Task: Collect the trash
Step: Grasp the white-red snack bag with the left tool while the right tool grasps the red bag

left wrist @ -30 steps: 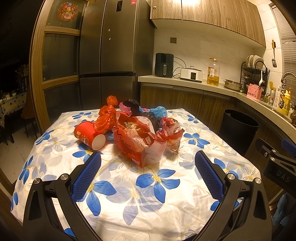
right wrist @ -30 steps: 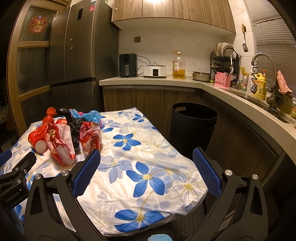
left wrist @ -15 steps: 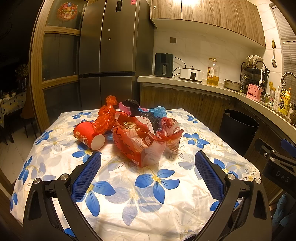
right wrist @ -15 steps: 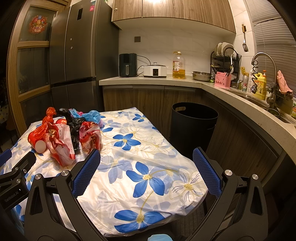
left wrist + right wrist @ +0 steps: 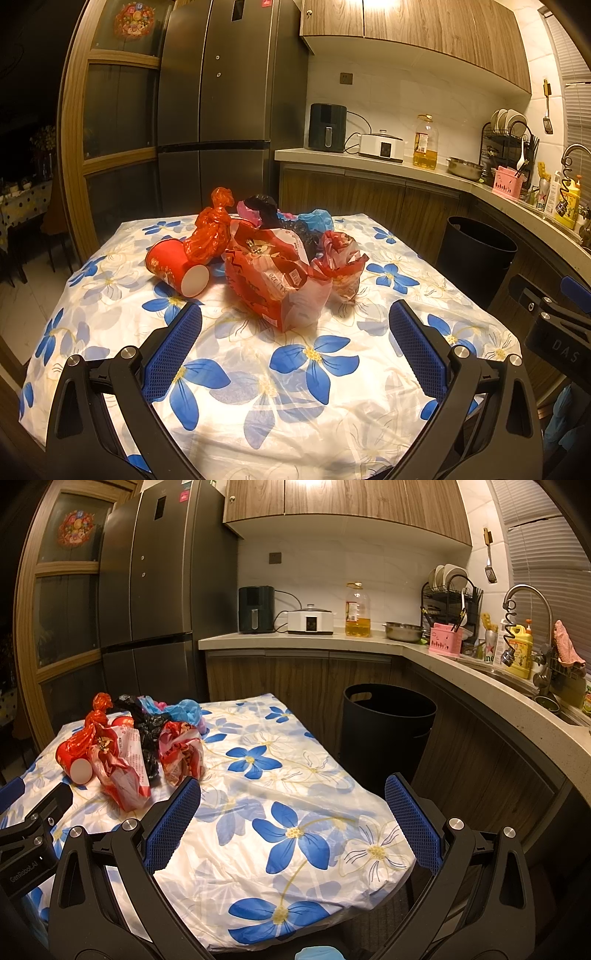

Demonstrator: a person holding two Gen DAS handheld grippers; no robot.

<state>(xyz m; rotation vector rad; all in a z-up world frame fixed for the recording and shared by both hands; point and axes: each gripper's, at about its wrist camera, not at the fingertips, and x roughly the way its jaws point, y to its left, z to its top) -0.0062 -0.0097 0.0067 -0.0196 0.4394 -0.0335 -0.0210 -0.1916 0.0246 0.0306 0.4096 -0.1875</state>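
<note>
Left wrist view shows the trash heap mid-table on the flowered cloth (image 5: pixel 314 373), the bin (image 5: pixel 476 258) beside the table. Largest, the snack bag (image 5: pixel 273 284): light, crinkly, best pinched at a fold. Smaller, the paper cup (image 5: pixel 177 267) crushes easily. Left gripper (image 5: pixel 295 332) and right gripper (image 5: pixel 291 808) gape wide, empty.

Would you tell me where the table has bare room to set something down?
The near half of the floral tablecloth, in front of the open left gripper, is bare, as is the side toward the black bin. The far left is crowded: red cup, wrappers and bags.
</note>
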